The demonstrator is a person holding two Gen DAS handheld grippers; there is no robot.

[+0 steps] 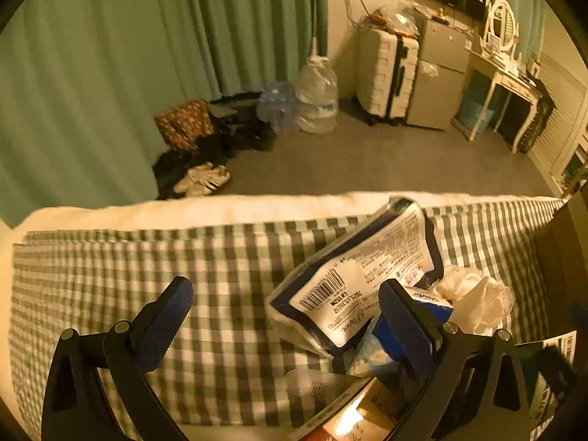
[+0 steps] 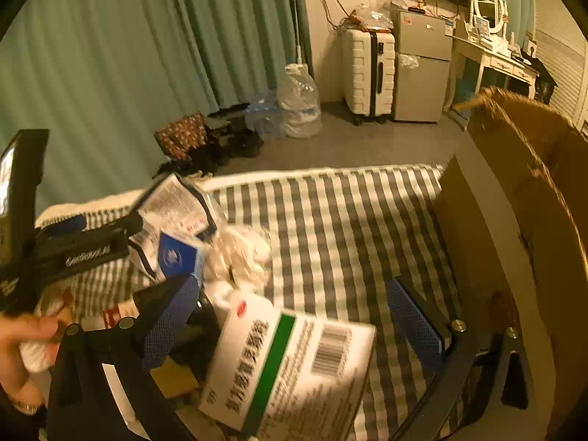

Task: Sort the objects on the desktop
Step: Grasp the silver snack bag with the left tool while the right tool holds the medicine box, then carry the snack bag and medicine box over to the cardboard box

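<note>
A pile of items lies on a green checked cloth (image 1: 220, 264). In the left wrist view a white and dark blue packet (image 1: 360, 286) with a barcode leans up, with a blue box (image 1: 430, 305) and crumpled white plastic (image 1: 474, 297) beside it. My left gripper (image 1: 290, 316) is open, its right finger against the packet's lower edge. In the right wrist view a white box with a green stripe (image 2: 290, 367) lies between the fingers of my right gripper (image 2: 294, 312), which is open. The left gripper (image 2: 84, 246) shows there too, at the packet (image 2: 176, 209).
A brown cardboard box (image 2: 514, 220) stands at the right edge of the cloth. Beyond the cloth is grey floor with shoes (image 1: 202, 180), bags, water jugs (image 1: 316, 99), a white suitcase (image 1: 386, 73), a small fridge and a dressing table. Green curtains hang behind.
</note>
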